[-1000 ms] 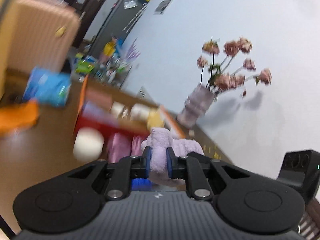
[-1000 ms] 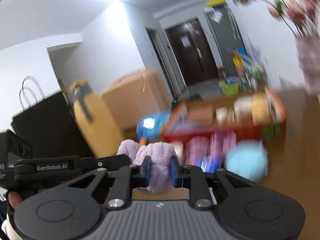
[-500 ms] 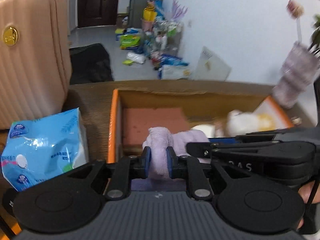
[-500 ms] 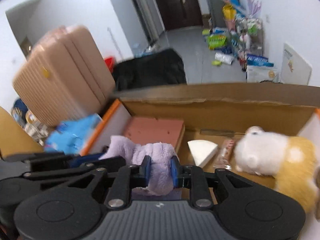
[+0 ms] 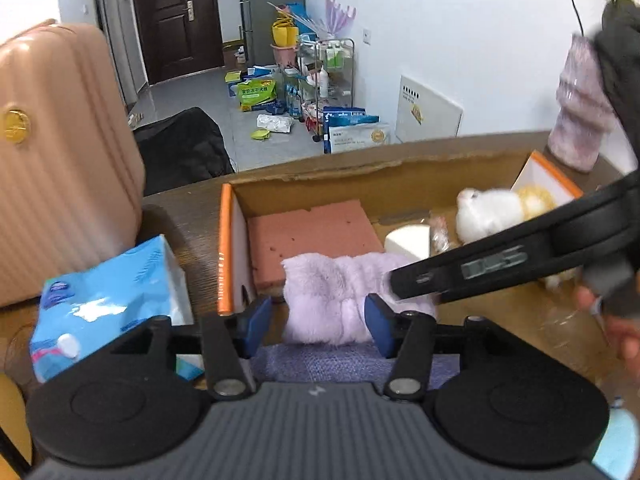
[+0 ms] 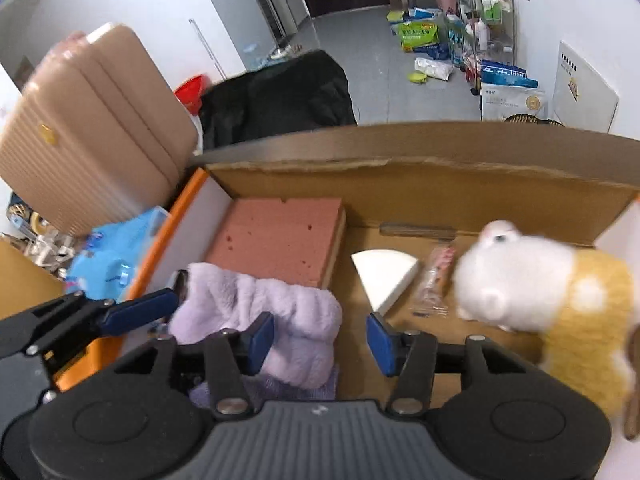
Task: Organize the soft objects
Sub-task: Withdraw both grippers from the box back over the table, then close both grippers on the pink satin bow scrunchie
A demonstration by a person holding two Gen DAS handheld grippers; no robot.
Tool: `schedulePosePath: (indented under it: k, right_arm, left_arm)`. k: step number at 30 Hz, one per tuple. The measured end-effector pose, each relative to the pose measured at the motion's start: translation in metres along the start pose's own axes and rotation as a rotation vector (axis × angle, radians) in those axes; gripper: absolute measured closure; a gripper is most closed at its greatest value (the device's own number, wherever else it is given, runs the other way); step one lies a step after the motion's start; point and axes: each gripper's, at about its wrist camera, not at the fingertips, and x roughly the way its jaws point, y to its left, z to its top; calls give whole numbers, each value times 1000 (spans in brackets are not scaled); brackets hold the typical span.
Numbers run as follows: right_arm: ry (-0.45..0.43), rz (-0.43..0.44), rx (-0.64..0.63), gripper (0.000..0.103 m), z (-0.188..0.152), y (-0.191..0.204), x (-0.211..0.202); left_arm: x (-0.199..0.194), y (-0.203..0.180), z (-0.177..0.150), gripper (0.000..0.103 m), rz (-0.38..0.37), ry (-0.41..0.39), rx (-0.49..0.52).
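Purple plush [image 5: 332, 296] in cardboard box [image 5: 400, 168], between opening hand-held grippers

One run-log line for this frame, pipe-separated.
stage: release | left gripper: opening, purple plush loose between jaws | right gripper: opening, off plush | plush: in cardboard box, by pink sponge

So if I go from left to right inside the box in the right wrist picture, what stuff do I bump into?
Fluffy purple cloth → pink foam block → white wedge → small clear wrapper → white and yellow plush toy.
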Motion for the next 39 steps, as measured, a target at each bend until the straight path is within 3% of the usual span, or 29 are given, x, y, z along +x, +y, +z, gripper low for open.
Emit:
schedulePosePath:
  k: [4,5,7,10,13,17,22,24,26,30,33,37,39]
  right_arm:
    - [-81,-65,-11,46,-5,-14,-76]
    - [-95,-87,-15,44,-10,-17,-94]
    - [-127,-151,-29,42,-24,-24,-132]
    - [-157,-218,-46,36,-52,-35,-174]
    - [-202,-236,-18,36,-78,-45,-209]
    - [-298,-226,-28,36,-123,-41,-245]
    - [-486,-191,-110,33,-219,-16,-284]
    - [-557,-183,-147,31,-262,-5,-292]
    - [-602,-197,-187,28,-307,5,-297]
    - [-604,-169,-191,25,-396,17,-301]
    - [-565,-139,-108,24,-455,24,-301]
    - [-506,-65,-67,23,-506,26,-301]
    - [-484,-87,-83,23,-514,29,-298]
  left_arm:
    - [-48,6,9,45,9,-42,-7]
    - [-63,6,11,39,14,-58,-8]
    - [-96,5,7,29,23,-107,2]
    - [-131,2,-2,27,34,-132,-9]
    - [-158,-3,-12,26,38,-152,-35]
    - [-197,-17,-42,23,67,-237,-49]
    - [-254,-49,-124,15,86,-403,-33]
    - [-278,-64,-168,4,115,-482,-20]
    - [-298,-78,-211,3,124,-524,-33]
    - [-329,-100,-289,1,128,-509,-73]
    - [-345,-108,-334,0,144,-456,-109]
    - [-359,-106,-363,0,128,-394,-148]
    - [-361,-104,-366,0,129,-394,-148]
